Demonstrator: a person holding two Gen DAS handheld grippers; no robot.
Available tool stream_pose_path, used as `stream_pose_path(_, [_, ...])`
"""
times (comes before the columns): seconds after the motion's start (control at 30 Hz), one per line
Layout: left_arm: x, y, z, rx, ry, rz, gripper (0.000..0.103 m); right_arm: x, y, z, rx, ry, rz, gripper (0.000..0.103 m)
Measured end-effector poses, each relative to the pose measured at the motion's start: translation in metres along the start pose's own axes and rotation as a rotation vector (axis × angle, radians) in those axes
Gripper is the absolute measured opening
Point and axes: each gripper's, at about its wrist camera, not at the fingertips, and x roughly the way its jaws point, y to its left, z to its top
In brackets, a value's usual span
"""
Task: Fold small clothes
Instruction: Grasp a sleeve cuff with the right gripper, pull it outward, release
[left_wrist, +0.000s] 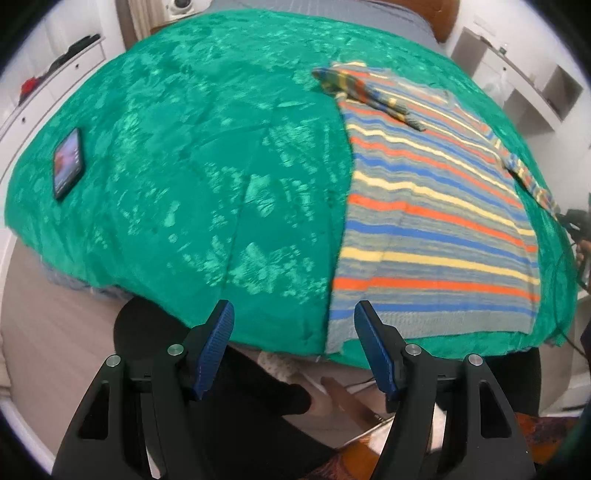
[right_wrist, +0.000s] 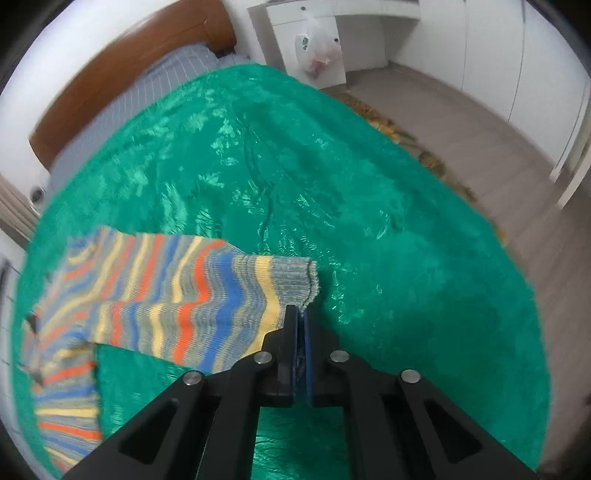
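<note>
Looking along the left gripper (left_wrist: 293, 345), the left wrist view shows its blue pads standing well apart with nothing between them, hovering over the near edge of the green blanket (left_wrist: 192, 155). The striped sweater (left_wrist: 436, 221) lies flat on that blanket at about two o'clock from the tool, its hem nearest the camera and one sleeve folded across the chest at twelve o'clock. A phone (left_wrist: 68, 162) rests at ten o'clock, well apart from the garment. At three o'clock, by the frame's edge, the other sleeve runs out toward a dark tool, too small to read there.

Turning to the right wrist view, the right gripper (right_wrist: 300, 314) is clamped on the sleeve cuff (right_wrist: 295, 280): the jaws stand close together and the ribbed edge of the knit is pinched between them. The sleeve stretches away to nine o'clock, lifted and pulled straight, and joins the body of the garment at eight o'clock.

The knit looks soft, light and limp, so it should drape and sag wherever it is unsupported, and its ribbing likely stretches under pull. Slipping seems unlikely given the coarse texture. A ribbed edge, cuff or hem, is probably the best place to hold, being thicker and firmer than the body; for the free tool, the near hem corner looks the natural spot.
</note>
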Motion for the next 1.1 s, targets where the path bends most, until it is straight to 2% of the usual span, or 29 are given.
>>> stream_pose_path(0.03, [0.002,0.003,0.0,-0.01,0.006,0.004,0.07,-0.004,-0.007,0.003,0.048,-0.006,0.051,0.039])
stream_pose_path(0.07, [0.004,0.005,0.001,-0.018,0.013,0.005,0.07,-0.008,-0.01,0.007,0.079,-0.019,0.09,0.064])
stream_pose_path(0.1, [0.005,0.005,0.001,-0.023,0.017,0.006,0.07,-0.012,-0.015,0.013,0.121,-0.051,0.138,0.069])
stream_pose_path(0.13, [0.005,0.005,0.002,-0.026,0.019,0.006,0.07,-0.009,-0.016,0.019,0.141,-0.057,0.155,0.069])
stream_pose_path(0.2, [0.004,0.001,0.005,-0.019,0.013,0.004,0.07,0.009,-0.021,0.032,0.204,-0.01,0.194,0.069])
stream_pose_path(0.23, [0.003,-0.003,0.006,-0.011,0.005,0.004,0.07,0.024,-0.026,0.036,0.259,0.061,0.244,0.067])
stream_pose_path(0.27, [0.002,-0.006,0.006,-0.002,-0.001,0.007,0.07,0.037,-0.027,0.038,0.29,0.115,0.281,0.059])
stream_pose_path(0.33, [0.001,-0.011,0.005,0.015,-0.01,0.019,0.07,0.05,-0.026,0.043,0.31,0.175,0.324,0.031])
stream_pose_path(0.37, [0.0,-0.012,0.004,0.017,-0.01,0.026,0.07,0.049,-0.025,0.046,0.309,0.163,0.342,0.007])
stream_pose_path(0.4, [0.001,-0.012,0.002,0.016,-0.007,0.03,0.07,0.045,-0.023,0.05,0.298,0.129,0.339,0.007])
stream_pose_path(0.43, [0.003,-0.012,0.001,0.013,0.001,0.034,0.07,0.034,-0.017,0.056,0.239,0.059,0.29,0.007])
stream_pose_path(0.5, [0.008,-0.011,-0.001,0.006,0.022,0.039,0.07,0.027,-0.005,0.059,0.138,0.002,0.184,0.006])
stream_pose_path(0.53, [0.01,-0.012,-0.001,0.006,0.029,0.04,0.07,0.028,0.001,0.057,0.085,-0.005,0.098,0.006])
stream_pose_path(0.6, [0.013,-0.016,0.002,0.023,0.029,0.049,0.07,0.037,0.013,0.049,-0.011,-0.019,-0.011,0.007])
stream_pose_path(0.67, [0.012,-0.022,0.008,0.058,0.013,0.057,0.07,0.044,0.017,0.04,-0.047,-0.009,-0.04,0.01])
stream_pose_path(0.7, [0.011,-0.025,0.013,0.08,0.0,0.061,0.07,0.042,0.019,0.036,-0.053,-0.023,-0.05,0.02])
stream_pose_path(0.73, [0.009,-0.031,0.021,0.114,-0.022,0.065,0.07,0.04,0.02,0.035,-0.05,-0.035,-0.069,0.029])
stream_pose_path(0.77, [0.006,-0.037,0.031,0.15,-0.048,0.065,0.07,0.031,0.018,0.032,-0.048,-0.05,-0.094,0.052])
stream_pose_path(0.8, [0.002,-0.045,0.043,0.195,-0.085,0.065,0.072,0.022,0.019,0.03,-0.054,-0.077,-0.123,0.062])
stream_pose_path(0.83, [-0.002,-0.056,0.058,0.255,-0.137,0.064,0.075,0.005,0.02,0.026,-0.078,-0.13,-0.148,0.062])
stream_pose_path(0.9, [-0.005,-0.081,0.086,0.379,-0.247,0.068,0.089,-0.021,0.02,0.014,-0.126,-0.182,-0.16,0.066])
stream_pose_path(0.97, [0.005,-0.117,0.114,0.556,-0.357,0.089,0.089,-0.041,0.028,-0.004,-0.173,-0.203,-0.129,0.068])
stream_pose_path(1.03, [0.031,-0.153,0.133,0.752,-0.39,0.113,0.089,-0.06,0.034,-0.033,-0.2,-0.195,-0.061,0.069])
stream_pose_path(1.1, [0.07,-0.184,0.149,0.963,-0.399,0.186,0.088,-0.068,0.043,-0.059,-0.212,-0.171,-0.002,0.069])
